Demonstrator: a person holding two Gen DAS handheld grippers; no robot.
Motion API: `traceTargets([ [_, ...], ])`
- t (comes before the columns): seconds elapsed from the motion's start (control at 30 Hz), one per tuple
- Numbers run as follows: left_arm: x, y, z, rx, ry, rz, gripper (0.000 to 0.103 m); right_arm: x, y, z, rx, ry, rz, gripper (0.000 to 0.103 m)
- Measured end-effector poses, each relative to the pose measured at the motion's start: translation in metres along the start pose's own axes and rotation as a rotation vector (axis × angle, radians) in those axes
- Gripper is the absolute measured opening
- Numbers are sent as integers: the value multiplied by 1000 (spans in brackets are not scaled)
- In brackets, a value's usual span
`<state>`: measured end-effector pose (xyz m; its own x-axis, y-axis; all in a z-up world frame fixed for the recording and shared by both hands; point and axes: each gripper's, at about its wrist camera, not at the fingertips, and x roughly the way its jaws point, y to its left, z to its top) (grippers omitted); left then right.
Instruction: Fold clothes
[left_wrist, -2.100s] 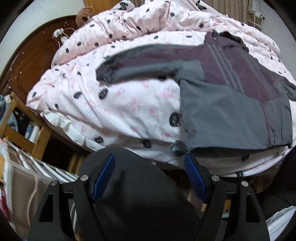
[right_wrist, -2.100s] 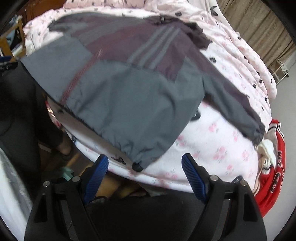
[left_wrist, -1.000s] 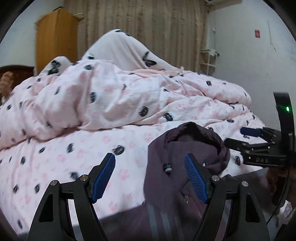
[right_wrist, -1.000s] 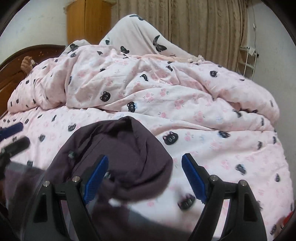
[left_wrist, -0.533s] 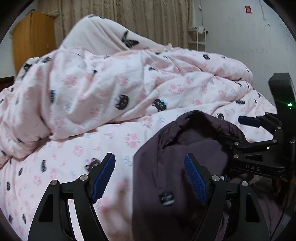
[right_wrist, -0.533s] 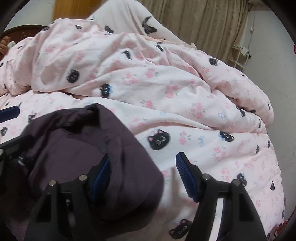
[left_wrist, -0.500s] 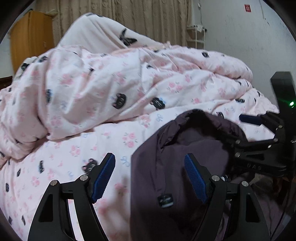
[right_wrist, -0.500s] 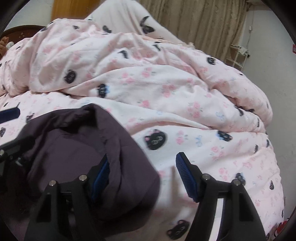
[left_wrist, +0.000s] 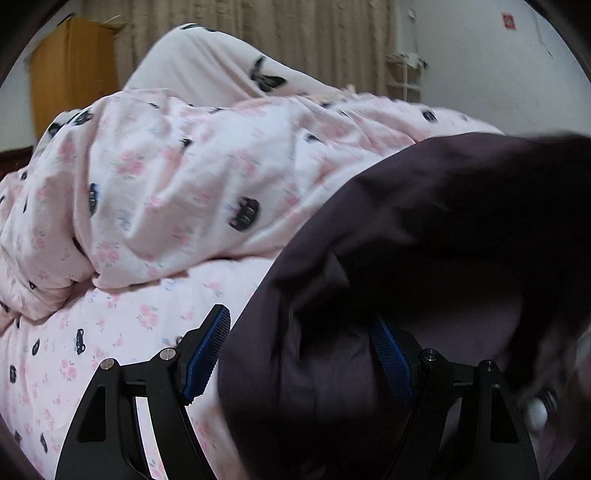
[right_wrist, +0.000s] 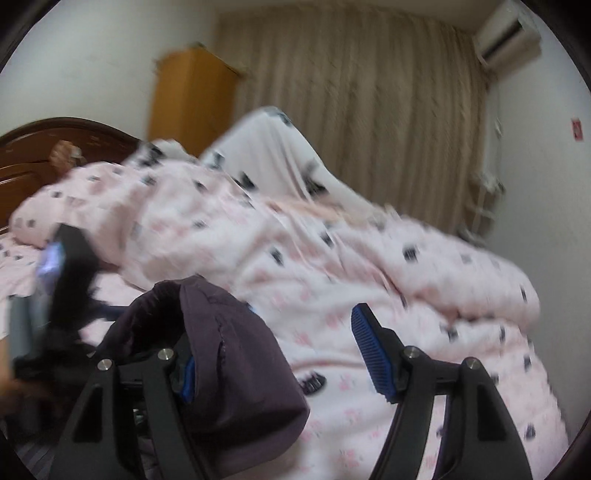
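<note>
Standing wide apart, left claw (left_wrist: 299, 354) fingers are straddling a fold of the dark purple jacket (left_wrist: 424, 240); fabric is bunching between the blue pads and draping over the right one, whether they are pinching it I cannot tell. Right claw (right_wrist: 280, 354) jaws have just been closing but are gaping wide; the hood (right_wrist: 229, 354) is covering the left pad and filling only part of the gap, right pad is sitting bare over the pink quilt (right_wrist: 369, 266). Both claws are pointing across the bed, tilting slightly down. Jacket is lying on the quilt, hood end lifting. Left claw body is showing blurred at the right view's left edge. Curtain (right_wrist: 388, 110), wardrobe (right_wrist: 188, 92), headboard (right_wrist: 44, 147) are sitting behind
</note>
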<state>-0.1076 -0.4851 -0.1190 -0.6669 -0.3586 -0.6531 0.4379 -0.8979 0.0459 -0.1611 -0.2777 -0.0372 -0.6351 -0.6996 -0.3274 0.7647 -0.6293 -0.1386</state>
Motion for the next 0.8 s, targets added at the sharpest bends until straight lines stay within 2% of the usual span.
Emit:
traceTargets([
  [0.1, -3, 13, 7, -42, -34, 64, 73, -16, 8, 3, -60, -53, 56, 71],
  [0.17, -13, 29, 10, -106, -87, 86, 73, -17, 10, 1, -82, -47, 96, 73],
  [0.27, -33, 54, 12, -200, -176, 129, 73, 1, 9, -8, -65, 17, 55, 73],
  [0.4, -50, 77, 13, -258, -263, 194, 73, 26, 16, -19, -4, 109, 59, 73],
  [0.5, -59, 86, 15, -281, -304, 204, 73, 31, 37, -18, 1, 93, 75, 86],
  [0.6, -66, 89, 16, -279, -334, 220, 73, 52, 62, -9, -31, 117, -7, 89],
  [0.67, -70, 90, 16, -279, -353, 229, 73, 76, 69, -9, -8, 175, -38, 89],
  [0.8, -73, 96, 14, -288, -373, 258, 76, 114, 50, -18, 104, 316, -91, 89],
])
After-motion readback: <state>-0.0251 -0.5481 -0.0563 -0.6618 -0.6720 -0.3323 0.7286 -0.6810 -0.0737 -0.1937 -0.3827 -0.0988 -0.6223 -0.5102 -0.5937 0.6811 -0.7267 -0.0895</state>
